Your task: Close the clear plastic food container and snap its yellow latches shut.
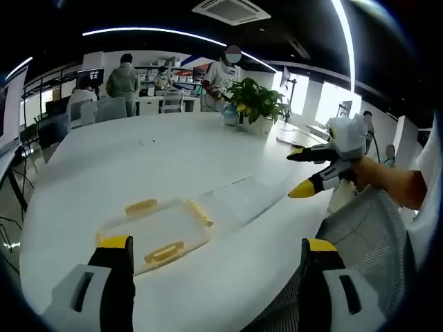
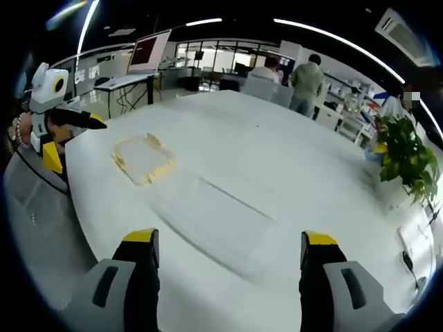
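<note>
Both pairs of jaws stand wide apart and hold nothing. In the left gripper view, the left gripper hangs over the near edge of the white table, and the clear container base with its yellow latches lies flat just ahead of the jaws, toward eleven o'clock. From its right end the clear lid lies open on the table, stretching toward two o'clock, so base and lid form one long line running from lower left to upper right. The right gripper comes in at three o'clock, raised and beside the lid's far end.

In the right gripper view, the right gripper looks down on the lid directly ahead at twelve, with the base beyond it at eleven.

My judgement: the right gripper is nearer the lid and suited to swing it over, the left nearer the base and latches.
</note>
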`<state>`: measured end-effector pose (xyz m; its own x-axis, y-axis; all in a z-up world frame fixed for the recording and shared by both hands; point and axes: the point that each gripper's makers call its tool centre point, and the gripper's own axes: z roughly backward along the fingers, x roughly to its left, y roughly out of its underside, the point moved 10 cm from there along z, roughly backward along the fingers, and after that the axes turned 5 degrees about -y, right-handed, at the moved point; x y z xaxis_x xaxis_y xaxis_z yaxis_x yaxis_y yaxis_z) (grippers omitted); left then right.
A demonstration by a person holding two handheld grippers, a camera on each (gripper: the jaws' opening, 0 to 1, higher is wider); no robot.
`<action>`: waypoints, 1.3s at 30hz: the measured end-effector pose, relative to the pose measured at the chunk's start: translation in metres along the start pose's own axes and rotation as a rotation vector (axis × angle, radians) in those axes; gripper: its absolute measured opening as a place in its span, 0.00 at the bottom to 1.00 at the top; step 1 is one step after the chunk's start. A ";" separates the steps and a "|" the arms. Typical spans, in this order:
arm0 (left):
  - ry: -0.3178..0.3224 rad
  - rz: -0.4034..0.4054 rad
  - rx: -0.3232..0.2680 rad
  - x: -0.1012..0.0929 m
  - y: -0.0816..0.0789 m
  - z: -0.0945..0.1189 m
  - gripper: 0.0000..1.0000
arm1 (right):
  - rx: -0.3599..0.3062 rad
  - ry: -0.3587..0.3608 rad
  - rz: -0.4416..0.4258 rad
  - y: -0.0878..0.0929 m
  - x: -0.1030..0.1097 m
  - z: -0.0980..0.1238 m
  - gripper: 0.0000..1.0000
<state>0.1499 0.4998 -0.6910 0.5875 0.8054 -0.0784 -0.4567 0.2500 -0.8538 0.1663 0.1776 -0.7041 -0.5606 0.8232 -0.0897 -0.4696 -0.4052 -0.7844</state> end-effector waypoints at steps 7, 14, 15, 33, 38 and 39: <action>-0.037 -0.040 0.015 0.026 -0.007 0.005 0.99 | 0.003 -0.008 0.008 -0.002 0.002 -0.001 0.82; -0.025 -0.097 0.037 0.041 -0.011 0.003 0.99 | 0.003 -0.010 0.006 -0.006 0.000 0.001 0.81; -0.019 -0.110 0.038 0.043 -0.012 0.004 0.99 | 0.003 -0.012 0.006 -0.006 0.001 0.001 0.81; 0.025 -0.281 0.158 0.093 -0.021 0.002 0.99 | 0.041 -0.110 0.233 -0.049 -0.001 -0.022 0.82; 0.041 -0.290 0.166 0.102 -0.023 0.001 0.99 | 0.033 -0.155 0.257 -0.060 0.003 -0.028 0.82; 0.043 -0.292 0.167 0.103 -0.024 0.000 0.99 | 0.032 -0.166 0.260 -0.063 0.004 -0.031 0.83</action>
<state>0.2211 0.5773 -0.6788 0.7357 0.6641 0.1327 -0.3655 0.5543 -0.7478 0.2146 0.2187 -0.6735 -0.7670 0.6155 -0.1811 -0.3158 -0.6078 -0.7286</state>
